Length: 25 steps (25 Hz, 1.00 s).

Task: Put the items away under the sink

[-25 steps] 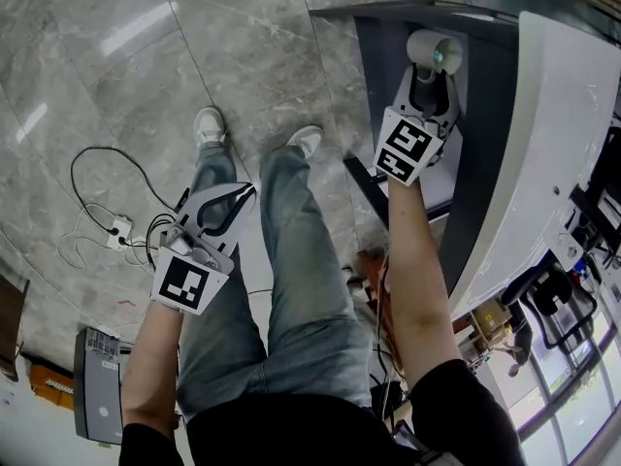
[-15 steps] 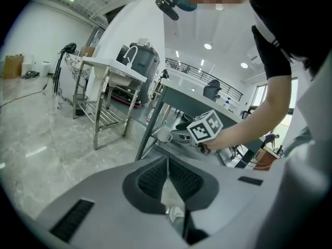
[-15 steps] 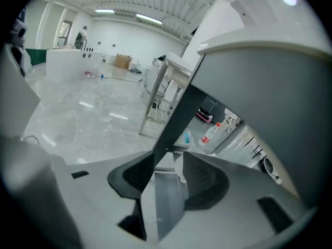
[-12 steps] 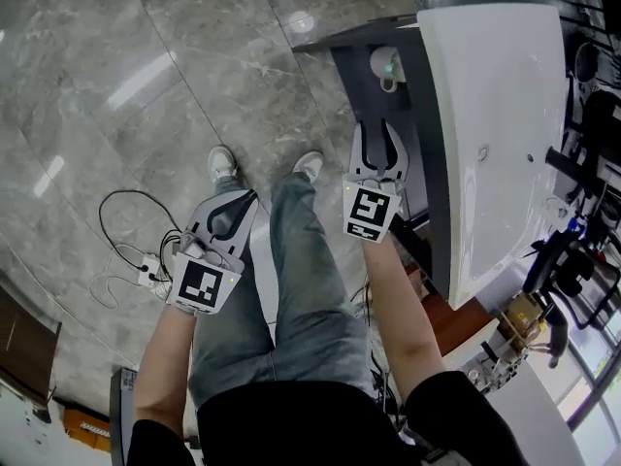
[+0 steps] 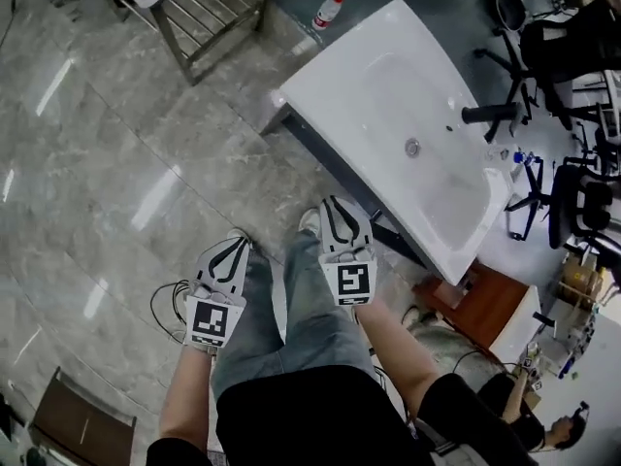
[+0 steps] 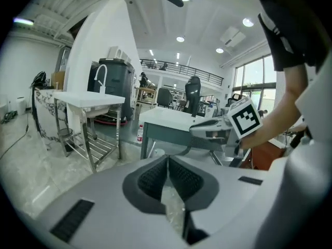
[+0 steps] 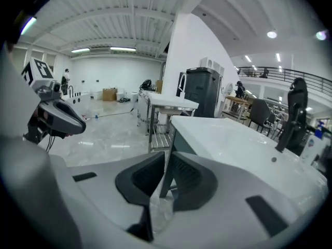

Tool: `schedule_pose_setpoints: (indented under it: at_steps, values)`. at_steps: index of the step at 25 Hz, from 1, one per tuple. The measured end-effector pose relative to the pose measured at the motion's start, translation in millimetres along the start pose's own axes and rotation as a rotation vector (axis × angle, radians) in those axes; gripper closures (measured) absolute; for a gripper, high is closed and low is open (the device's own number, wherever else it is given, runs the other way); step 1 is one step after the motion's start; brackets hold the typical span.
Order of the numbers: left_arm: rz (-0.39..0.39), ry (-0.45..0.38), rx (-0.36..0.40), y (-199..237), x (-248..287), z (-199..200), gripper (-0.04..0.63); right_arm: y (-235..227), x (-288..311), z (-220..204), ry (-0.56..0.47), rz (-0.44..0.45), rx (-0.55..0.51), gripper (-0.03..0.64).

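Observation:
The white sink point(image 5: 439, 197) slants across the upper right of the head view, and its top hides the space under it. My right gripper point(image 5: 332, 203) is shut and empty, with its tips close to the sink's front edge. My left gripper point(image 5: 236, 246) is also shut and empty, lower left over the floor beside the person's jeans. In the right gripper view the shut gripper point(image 7: 165, 160) faces the sink point(image 7: 244, 147). The left gripper point(image 6: 167, 162) looks towards the sink point(image 6: 166, 117) and the right gripper point(image 6: 220, 129).
A black tap point(image 5: 488, 115) stands on the sink. A plastic bottle point(image 5: 328, 10) rests on the floor beyond it, beside a metal rack point(image 5: 209, 3). A brown cabinet point(image 5: 485, 304) sits at the right, with office chairs point(image 5: 572, 42) further off. Cables point(image 5: 170, 304) lie on the floor at left.
My right gripper has let go of a white roll under the sink and drawn back, shut. The head view has swung up to see the sink from above. The left gripper has barely moved.

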State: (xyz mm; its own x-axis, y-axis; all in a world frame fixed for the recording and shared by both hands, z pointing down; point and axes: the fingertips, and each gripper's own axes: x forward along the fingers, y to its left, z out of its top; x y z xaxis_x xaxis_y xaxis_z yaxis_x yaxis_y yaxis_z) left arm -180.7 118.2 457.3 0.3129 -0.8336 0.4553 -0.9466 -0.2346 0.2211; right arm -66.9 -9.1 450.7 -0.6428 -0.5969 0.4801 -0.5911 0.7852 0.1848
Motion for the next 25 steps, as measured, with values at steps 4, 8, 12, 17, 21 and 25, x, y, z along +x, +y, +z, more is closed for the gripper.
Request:
schedule_pose_setpoints:
  at_steps: [4, 8, 12, 17, 21, 25]
  values:
    - [-0.035, -0.019, 0.058, -5, 3, 54, 0.565, -28, -36, 36, -0.057, -0.073, 0.104, 0.558]
    - [-0.068, -0.047, 0.092, -28, 9, 111, 0.565, -67, -77, 55, -0.076, -0.138, 0.241, 0.558]
    - [-0.138, -0.068, 0.116, -60, 23, 159, 0.565, -103, -118, 81, -0.123, -0.199, 0.293, 0.558]
    - [-0.241, -0.109, 0.193, -106, 55, 211, 0.565, -152, -166, 99, -0.183, -0.301, 0.294, 0.558]
    - [-0.308, -0.146, 0.227, -144, 74, 244, 0.565, -186, -211, 107, -0.224, -0.391, 0.306, 0.558]
    - [-0.380, -0.179, 0.253, -180, 92, 269, 0.565, -208, -246, 107, -0.241, -0.447, 0.316, 0.558]
